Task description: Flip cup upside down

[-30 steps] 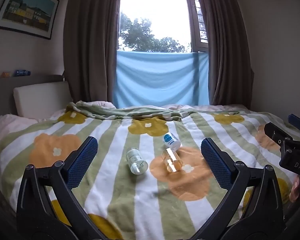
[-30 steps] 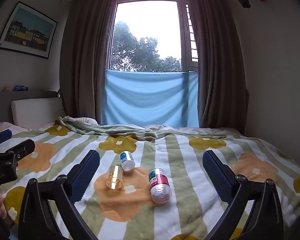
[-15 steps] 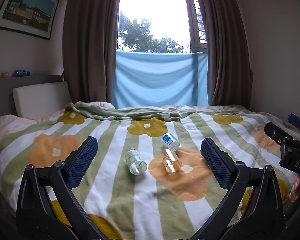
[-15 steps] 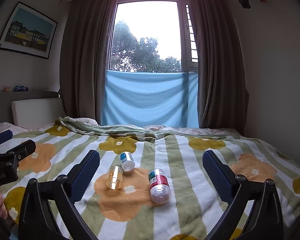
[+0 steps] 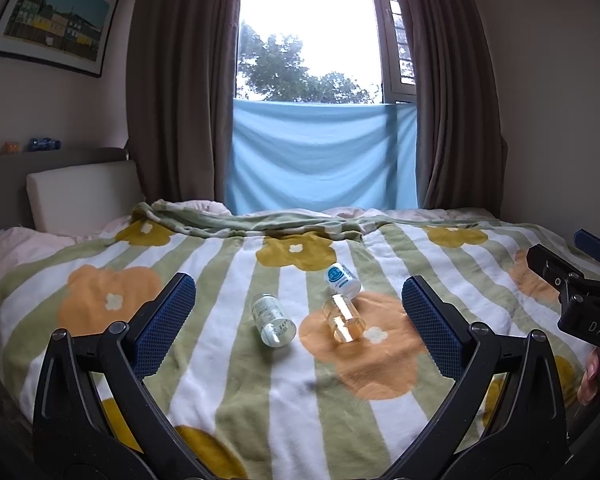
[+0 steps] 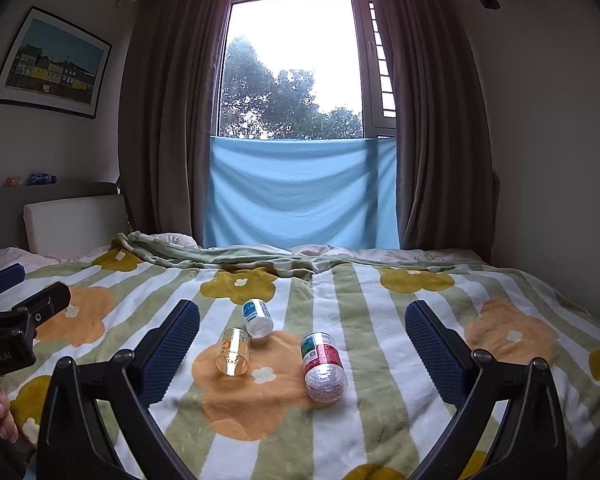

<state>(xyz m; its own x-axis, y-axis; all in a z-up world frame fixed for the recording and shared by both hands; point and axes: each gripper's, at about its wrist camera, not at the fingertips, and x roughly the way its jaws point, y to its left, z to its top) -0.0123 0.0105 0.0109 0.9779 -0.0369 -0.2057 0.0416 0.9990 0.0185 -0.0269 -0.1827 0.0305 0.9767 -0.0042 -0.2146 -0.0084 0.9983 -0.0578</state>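
Several small cups lie on their sides on the flowered blanket (image 5: pixel 228 360). In the left wrist view a clear labelled cup (image 5: pixel 274 320), an amber cup (image 5: pixel 344 318) and a white cup with a blue label (image 5: pixel 342 278) lie ahead of my left gripper (image 5: pixel 297 282), which is open and empty. The right wrist view shows the amber cup (image 6: pixel 233 352), the white cup (image 6: pixel 258 317) and a clear cup with a red and green label (image 6: pixel 324 366), all just beyond my open, empty right gripper (image 6: pixel 302 308).
The striped blanket covers a wide bed, with a white headboard cushion (image 5: pixel 84 196) at the left. Brown curtains (image 6: pixel 440 140) and a blue cloth (image 6: pixel 300 192) hang at the window behind. Part of a hand (image 6: pixel 4 416) shows at the lower left.
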